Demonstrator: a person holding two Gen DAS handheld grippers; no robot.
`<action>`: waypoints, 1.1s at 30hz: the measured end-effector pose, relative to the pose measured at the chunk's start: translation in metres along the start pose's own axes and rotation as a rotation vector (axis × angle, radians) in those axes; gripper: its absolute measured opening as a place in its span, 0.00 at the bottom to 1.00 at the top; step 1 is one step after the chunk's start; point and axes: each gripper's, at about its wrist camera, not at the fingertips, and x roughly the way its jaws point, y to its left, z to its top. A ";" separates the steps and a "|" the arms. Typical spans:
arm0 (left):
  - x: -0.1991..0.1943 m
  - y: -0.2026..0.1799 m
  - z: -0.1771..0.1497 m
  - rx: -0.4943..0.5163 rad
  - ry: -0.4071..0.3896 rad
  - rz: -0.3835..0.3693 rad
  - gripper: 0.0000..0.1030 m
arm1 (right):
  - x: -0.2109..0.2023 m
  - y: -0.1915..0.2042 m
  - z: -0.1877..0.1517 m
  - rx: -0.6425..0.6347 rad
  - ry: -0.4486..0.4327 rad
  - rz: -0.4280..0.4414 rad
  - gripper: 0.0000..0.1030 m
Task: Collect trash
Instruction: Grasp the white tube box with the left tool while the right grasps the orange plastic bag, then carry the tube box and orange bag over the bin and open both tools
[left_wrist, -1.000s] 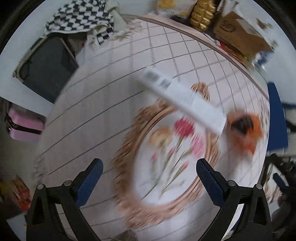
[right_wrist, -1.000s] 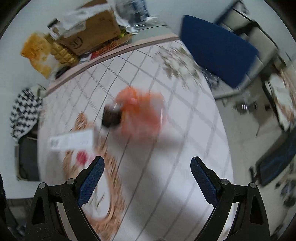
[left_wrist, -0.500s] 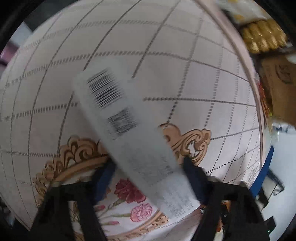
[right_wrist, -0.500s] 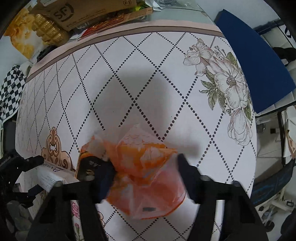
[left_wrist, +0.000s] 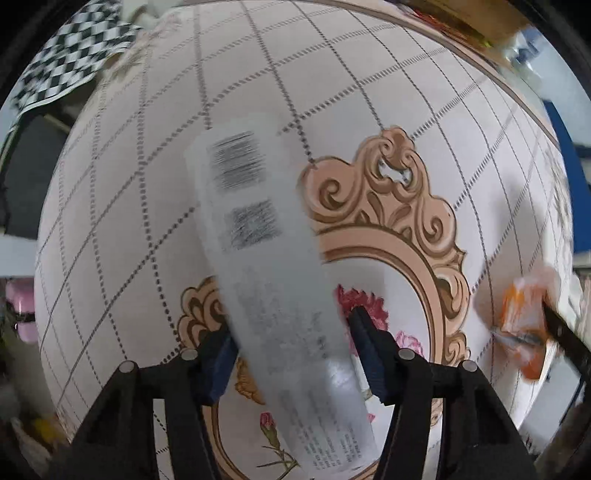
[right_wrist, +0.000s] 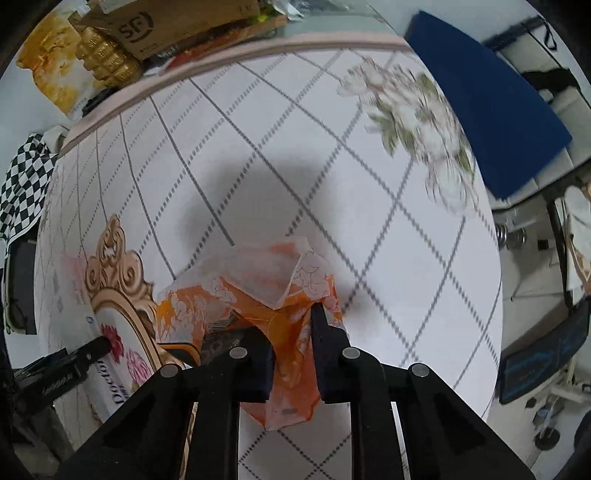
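Observation:
A long white carton (left_wrist: 273, 280) with a barcode and small print sits between the fingers of my left gripper (left_wrist: 291, 343), which is shut on it; the box looks lifted off the table. Its printed end shows in the right wrist view (right_wrist: 114, 391). My right gripper (right_wrist: 291, 332) is shut on a crumpled orange and white plastic bag (right_wrist: 258, 291) just above the tablecloth. A dark packet (right_wrist: 218, 339) peeks from under the bag. The bag also shows at the right edge of the left wrist view (left_wrist: 524, 332).
The round table wears a white diamond-grid cloth (right_wrist: 332, 155) with an ornate floral medallion (left_wrist: 406, 236). At its far edge lie a cardboard box (right_wrist: 177, 26), a gold object (right_wrist: 107, 59) and a yellow bag (right_wrist: 51, 70). A checkered cloth (left_wrist: 70, 62) and a blue chair (right_wrist: 491, 99) stand beside it.
Both grippers came down from above the table and shut, the left on the white carton, the right on the orange bag. Both items now sit between the fingers.

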 end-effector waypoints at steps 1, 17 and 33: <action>-0.002 0.002 -0.004 -0.006 -0.010 -0.004 0.46 | -0.003 0.000 -0.007 0.004 -0.004 0.001 0.16; -0.112 -0.016 -0.098 0.210 -0.259 0.067 0.44 | -0.095 -0.008 -0.103 0.073 -0.150 0.060 0.10; -0.200 0.081 -0.329 0.394 -0.368 -0.137 0.43 | -0.217 0.026 -0.433 0.175 -0.260 0.084 0.10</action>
